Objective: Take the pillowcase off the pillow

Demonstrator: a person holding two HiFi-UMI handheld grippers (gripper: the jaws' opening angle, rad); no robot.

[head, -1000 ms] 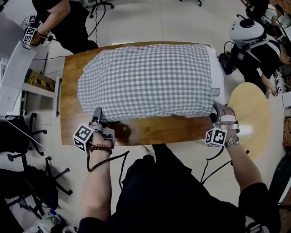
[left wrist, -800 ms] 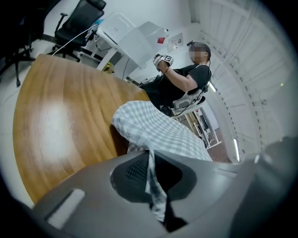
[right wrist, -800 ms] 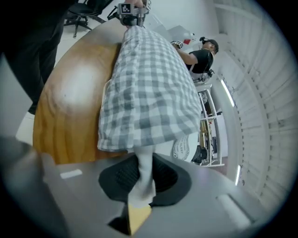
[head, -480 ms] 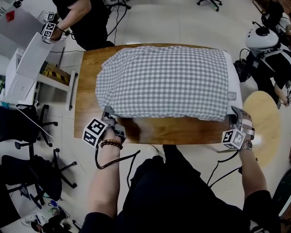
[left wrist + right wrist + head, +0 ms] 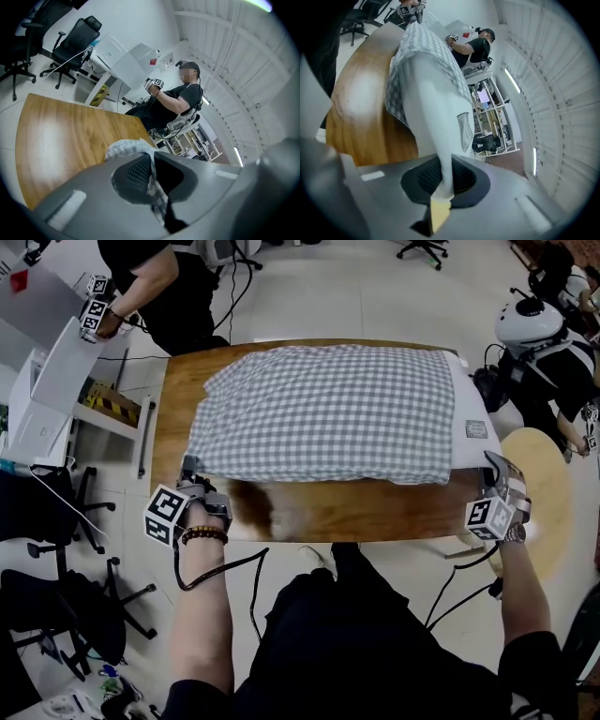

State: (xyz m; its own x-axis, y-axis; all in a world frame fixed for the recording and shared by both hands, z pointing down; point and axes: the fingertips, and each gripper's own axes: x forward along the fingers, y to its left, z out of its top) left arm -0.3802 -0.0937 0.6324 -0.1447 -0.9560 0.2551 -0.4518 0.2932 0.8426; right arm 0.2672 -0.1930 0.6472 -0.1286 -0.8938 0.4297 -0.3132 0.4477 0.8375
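Observation:
A pillow in a grey checked pillowcase [image 5: 323, 413] lies across the wooden table [image 5: 356, 507]. Its bare white end [image 5: 466, 413] sticks out of the case on the right. My left gripper [image 5: 190, 468] is at the near left corner, shut on a fold of the checked pillowcase [image 5: 126, 147]; the cloth runs down between the left gripper's [image 5: 152, 161] jaws. My right gripper [image 5: 489, 465] is at the near right corner. In the right gripper view that gripper [image 5: 445, 176] is shut on the corner of the white pillow [image 5: 431, 108], with the checked case [image 5: 422, 47] behind it.
A round wooden stool [image 5: 534, 465] stands just right of the table. White boxes on a rack [image 5: 47, 381] and office chairs [image 5: 56, 521] are on the left. A person with marker cubes [image 5: 150, 287] sits beyond the far left corner, and another person is at the far right [image 5: 548, 343].
Both grippers have shut on the pillow's near corners, left on the case and right on the white pillow, and risen, lifting those corners off the table.

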